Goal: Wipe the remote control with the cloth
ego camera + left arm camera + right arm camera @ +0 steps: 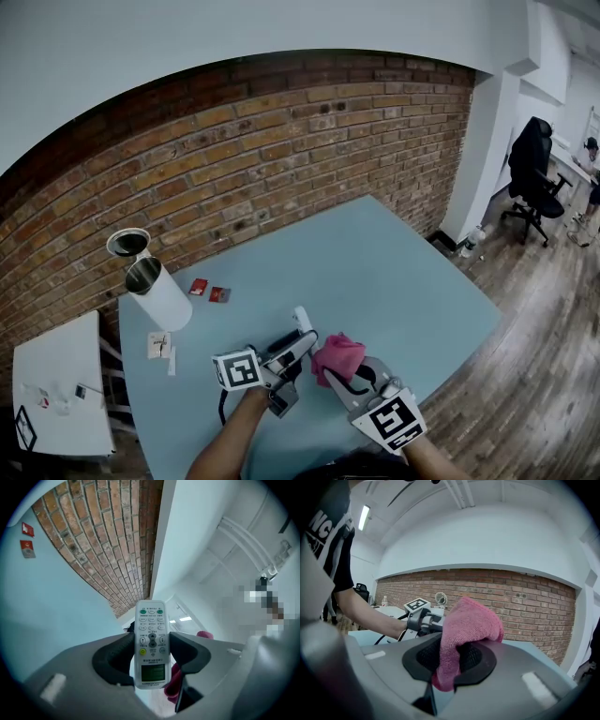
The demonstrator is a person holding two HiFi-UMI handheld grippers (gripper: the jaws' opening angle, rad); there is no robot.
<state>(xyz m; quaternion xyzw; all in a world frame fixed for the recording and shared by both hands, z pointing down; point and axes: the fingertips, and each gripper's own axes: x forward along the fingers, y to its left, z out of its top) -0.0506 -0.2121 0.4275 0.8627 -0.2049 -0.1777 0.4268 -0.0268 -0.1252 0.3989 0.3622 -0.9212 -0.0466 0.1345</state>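
Note:
The white remote control (152,641) with green and grey buttons and a small screen sits clamped between the black pads of my left gripper (151,654), its button face toward the camera. In the head view the remote (303,321) sticks up from the left gripper (292,354) over the blue table (394,272). The pink cloth (464,634) is bunched and pinched in my right gripper (449,660), and in the head view the cloth (337,354) hangs just right of the remote, close beside it. From the right gripper view the left gripper (423,618) shows behind the cloth.
A white cylinder with a steel cup (155,286) stands at the table's far left by the brick wall. Two small red packets (208,291) and white sachets (159,345) lie near it. A white side table (56,384) stands left; a black office chair (532,173) far right.

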